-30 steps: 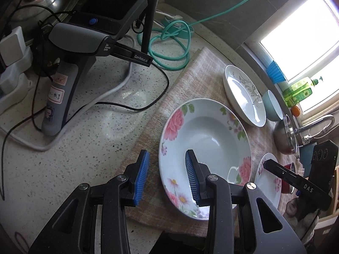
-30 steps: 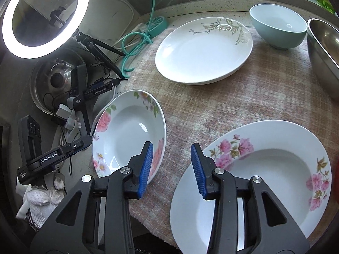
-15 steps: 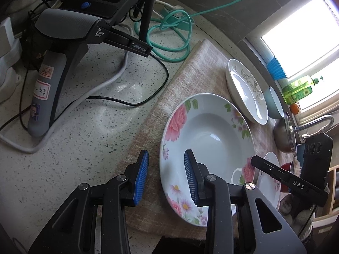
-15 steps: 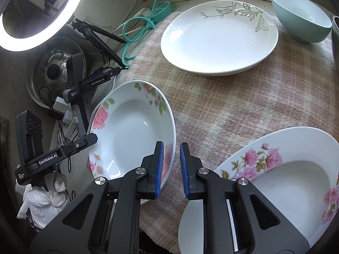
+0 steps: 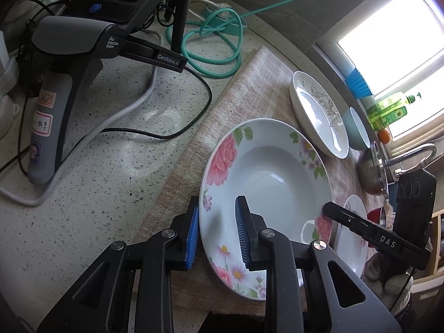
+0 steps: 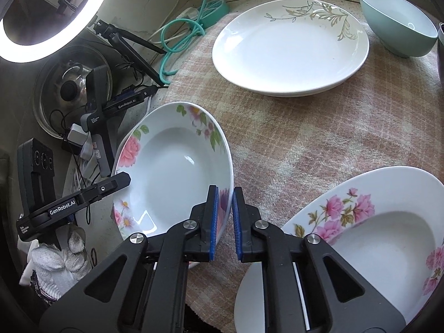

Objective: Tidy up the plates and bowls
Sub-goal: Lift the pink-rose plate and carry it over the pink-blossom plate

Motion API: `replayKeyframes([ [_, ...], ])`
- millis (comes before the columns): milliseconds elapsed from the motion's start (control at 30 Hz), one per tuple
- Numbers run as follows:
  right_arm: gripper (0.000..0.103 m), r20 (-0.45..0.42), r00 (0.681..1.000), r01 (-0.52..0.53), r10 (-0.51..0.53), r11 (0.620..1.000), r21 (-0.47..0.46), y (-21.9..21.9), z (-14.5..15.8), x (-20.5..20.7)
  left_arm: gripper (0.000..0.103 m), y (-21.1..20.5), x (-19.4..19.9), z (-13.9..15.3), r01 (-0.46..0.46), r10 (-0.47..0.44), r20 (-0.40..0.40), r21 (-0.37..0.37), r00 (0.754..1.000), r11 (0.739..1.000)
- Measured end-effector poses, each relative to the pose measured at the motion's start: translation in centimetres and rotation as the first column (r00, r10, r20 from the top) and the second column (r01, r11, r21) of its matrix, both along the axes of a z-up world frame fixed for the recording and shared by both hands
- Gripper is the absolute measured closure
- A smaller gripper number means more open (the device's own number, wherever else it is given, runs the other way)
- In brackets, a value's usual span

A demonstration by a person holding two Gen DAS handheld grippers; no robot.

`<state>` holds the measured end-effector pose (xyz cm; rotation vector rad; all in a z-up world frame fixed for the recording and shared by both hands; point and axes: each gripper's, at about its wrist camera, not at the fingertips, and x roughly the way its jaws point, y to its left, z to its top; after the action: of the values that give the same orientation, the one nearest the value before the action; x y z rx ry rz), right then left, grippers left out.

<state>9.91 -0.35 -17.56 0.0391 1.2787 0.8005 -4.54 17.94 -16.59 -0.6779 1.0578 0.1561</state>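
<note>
Both grippers work the same rose-patterned deep plate [image 5: 266,183]. On its rim at 9 o'clock, the left gripper [image 5: 217,231] straddles the edge with one blue pad outside and one inside the well; its jaws are closing, and the outer pad sits at the rim, though whether both pads press yet I cannot tell. Seen from the right wrist, the right gripper [image 6: 223,220] has its jaws drawn nearly together on the plate's rim at 4 o'clock, the edge pinched between the blue pads. That side of the plate looks tilted up off the checked cloth [image 6: 305,144].

Readable writing: "GenRobot.AI" and "Data Acquisition System" on a parked grey handheld unit [image 5: 77,38] at 10 o'clock in the left view, which also carries small labels with handwritten characters too small to read. "DAS" shows on the right gripper's body at 4 o'clock in the left view, and "GenRobot.AI" on the left gripper's body at 8 o'clock in the right view.

Elsewhere on the cloth, a white plate with a leaf sprig [image 6: 291,47] lies at 12 o'clock, a pale green bowl [image 6: 399,22] at 1 o'clock, and a second pink-flowered plate [image 6: 369,236] at 4 o'clock, just beside the right gripper's fingers.
</note>
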Motion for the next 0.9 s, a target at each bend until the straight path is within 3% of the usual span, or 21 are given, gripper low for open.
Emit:
replayKeyframes([
  [500,0.093,0.038,0.999,0.000,-0.001,1.000,0.008,-1.3,1.5,-1.1,0.080,-1.0,-0.3,1.4,0.006,-0.007,0.030,0.022,1.000,1.000],
  [900,0.093,0.077,0.996,0.050,-0.053,0.998,0.035,-6.0,4.4,-2.5,0.080,-4.2,0.4,3.7,0.063,-0.064,0.084,0.016,0.994,0.998],
])
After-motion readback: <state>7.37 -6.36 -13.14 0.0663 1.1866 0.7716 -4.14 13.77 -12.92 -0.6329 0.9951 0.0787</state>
